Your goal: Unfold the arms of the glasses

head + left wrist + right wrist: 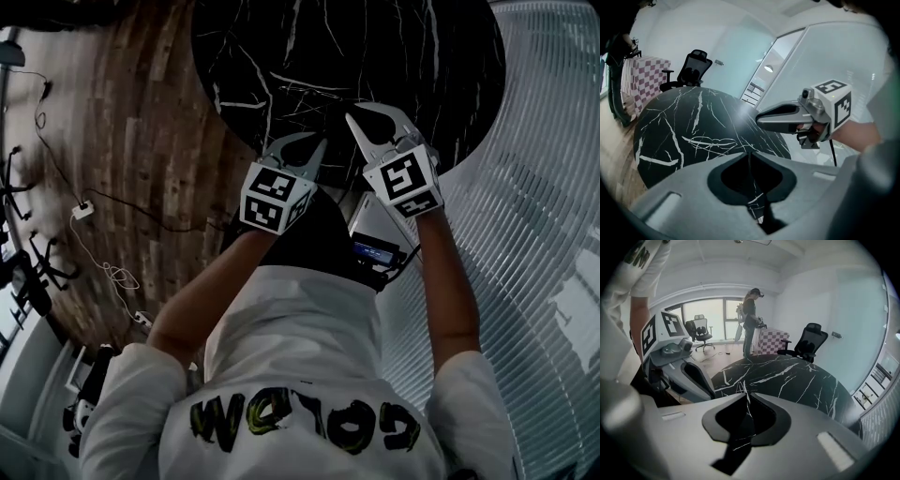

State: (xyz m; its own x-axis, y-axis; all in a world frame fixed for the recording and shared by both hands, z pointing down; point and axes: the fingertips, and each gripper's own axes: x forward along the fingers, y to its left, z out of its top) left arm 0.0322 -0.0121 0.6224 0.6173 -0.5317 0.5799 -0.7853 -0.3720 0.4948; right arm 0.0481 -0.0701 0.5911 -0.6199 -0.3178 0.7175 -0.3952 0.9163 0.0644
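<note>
No glasses show in any view, so their place cannot be told; the round tabletop (281, 56), glossy black stone veined white, lies toward 12 o'clock, with plank floor (131, 112) at 9 o'clock; the left claw (749, 153) and right claw (747, 393), matte grey plastic, each have tips closed together on nothing; glasses would likely be light, slick-lensed and weak at the hinges, best pinched at the rim while the other claw eases an arm outward.
</note>
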